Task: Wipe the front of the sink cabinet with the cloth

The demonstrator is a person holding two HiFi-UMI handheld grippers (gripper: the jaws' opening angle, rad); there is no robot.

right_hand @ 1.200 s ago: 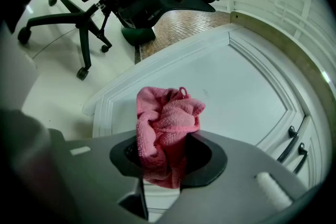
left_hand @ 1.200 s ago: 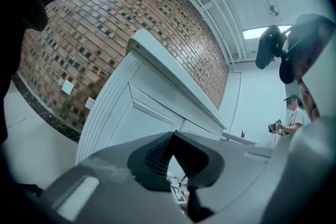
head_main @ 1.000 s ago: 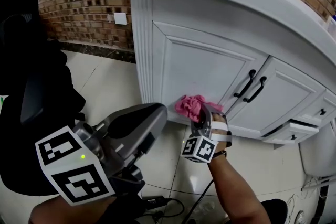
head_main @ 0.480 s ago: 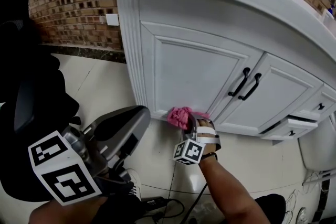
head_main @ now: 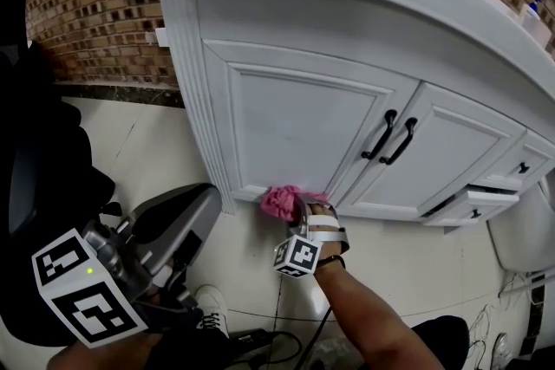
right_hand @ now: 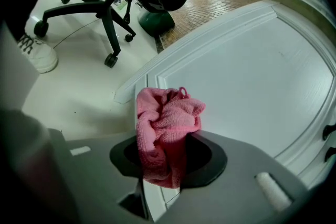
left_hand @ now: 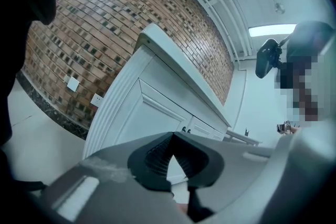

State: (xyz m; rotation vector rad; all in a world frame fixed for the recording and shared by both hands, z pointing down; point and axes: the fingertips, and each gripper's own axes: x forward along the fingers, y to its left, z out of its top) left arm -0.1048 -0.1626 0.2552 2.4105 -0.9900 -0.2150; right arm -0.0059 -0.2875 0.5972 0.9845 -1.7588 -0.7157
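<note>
Pink terry cloth (head_main: pixel 282 202) bright against the white panelled sink cabinet (head_main: pixel 286 121), centre frame; glossy black curved handles (head_main: pixel 388 137) to its right; mottled brown-and-dark brick wall (head_main: pixel 78 22) upper left; pale cream floor tiles (head_main: pixel 147 143) lower left.

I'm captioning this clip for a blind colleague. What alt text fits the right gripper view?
The right gripper clamps a crumpled pink terry cloth at the lower corner of a white panelled cabinet door. Behind it, a black wheeled office chair and a white shoe stand on a pale floor.
</note>
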